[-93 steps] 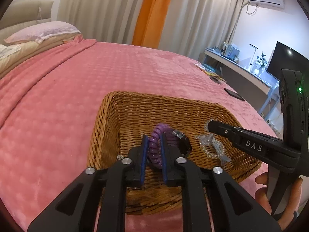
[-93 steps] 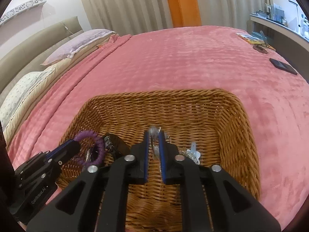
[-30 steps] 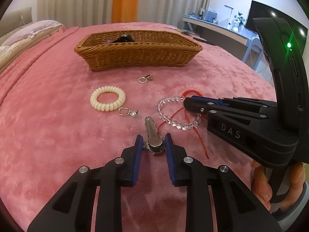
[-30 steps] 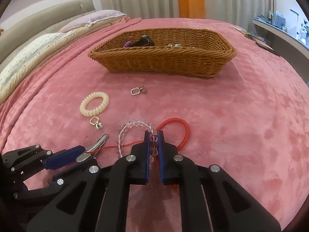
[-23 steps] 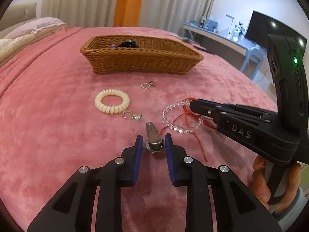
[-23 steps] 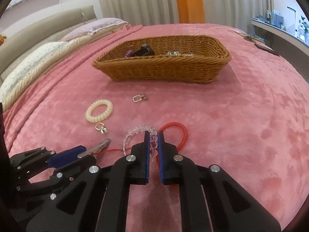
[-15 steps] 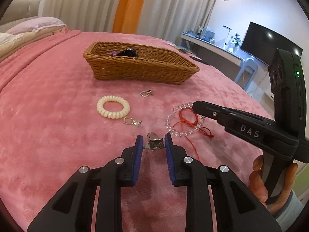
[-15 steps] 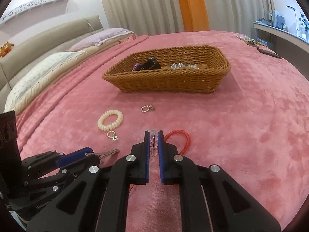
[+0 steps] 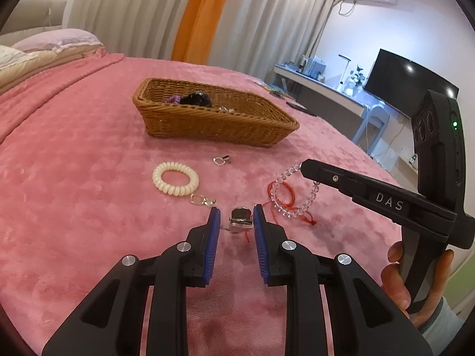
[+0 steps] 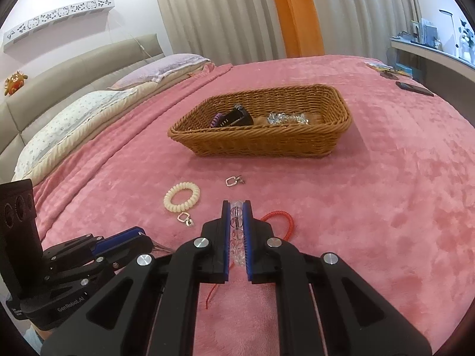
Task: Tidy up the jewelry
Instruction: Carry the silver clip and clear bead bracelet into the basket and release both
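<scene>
Black tongs [image 9: 235, 218], blue pads [image 9: 212, 238]

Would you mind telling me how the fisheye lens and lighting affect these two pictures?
Left wrist view: dark corners, bowed curtains, and ceiling lights glaring off the television. Right wrist view: same barrel distortion; soft, even light leaves the wicker basket sharp, with only a faint shadow.

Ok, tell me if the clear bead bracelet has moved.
Yes. The bead bracelet, in the right gripper, has risen from the blanket beside the cream hair tie.
</scene>
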Available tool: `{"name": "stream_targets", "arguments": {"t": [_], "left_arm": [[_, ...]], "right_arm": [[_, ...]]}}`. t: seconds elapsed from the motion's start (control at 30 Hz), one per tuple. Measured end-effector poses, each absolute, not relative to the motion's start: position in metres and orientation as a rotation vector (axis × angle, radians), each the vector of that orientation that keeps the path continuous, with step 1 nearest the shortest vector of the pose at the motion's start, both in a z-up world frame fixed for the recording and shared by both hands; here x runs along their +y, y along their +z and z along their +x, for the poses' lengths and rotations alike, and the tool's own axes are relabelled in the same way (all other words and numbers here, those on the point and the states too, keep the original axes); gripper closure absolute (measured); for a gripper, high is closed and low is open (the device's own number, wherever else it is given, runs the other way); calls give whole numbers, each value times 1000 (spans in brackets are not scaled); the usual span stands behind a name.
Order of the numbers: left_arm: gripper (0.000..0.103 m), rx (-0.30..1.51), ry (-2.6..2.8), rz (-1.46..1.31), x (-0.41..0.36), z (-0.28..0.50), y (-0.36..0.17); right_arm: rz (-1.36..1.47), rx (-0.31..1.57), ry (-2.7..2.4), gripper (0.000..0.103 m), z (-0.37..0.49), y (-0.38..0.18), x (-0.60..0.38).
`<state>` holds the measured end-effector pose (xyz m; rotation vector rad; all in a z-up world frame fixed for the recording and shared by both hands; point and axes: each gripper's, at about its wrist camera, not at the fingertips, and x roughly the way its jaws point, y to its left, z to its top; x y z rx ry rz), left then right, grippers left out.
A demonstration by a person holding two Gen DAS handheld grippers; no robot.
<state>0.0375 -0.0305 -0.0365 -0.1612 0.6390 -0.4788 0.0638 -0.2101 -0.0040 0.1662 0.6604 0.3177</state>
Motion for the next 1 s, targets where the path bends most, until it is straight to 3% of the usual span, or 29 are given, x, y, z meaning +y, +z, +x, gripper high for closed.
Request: {"name": "stream_targets", "arguments": {"t": [0.4,0.63,0.83,1.0], "left_arm": [[82,522,-529,-143,-25,40,24],[82,438,-548,-98,-37,93,79],[82,451,-538,-123,-54,160,77],[82,507,-506,-147,-68,217,46]], "right_arm": [[173,626,346,97,65,44,-217],[145,588,332,97,110,94,-224],[132,569,274,97,166,100,-228],[180,639,263,97,224,68,-230]]}}
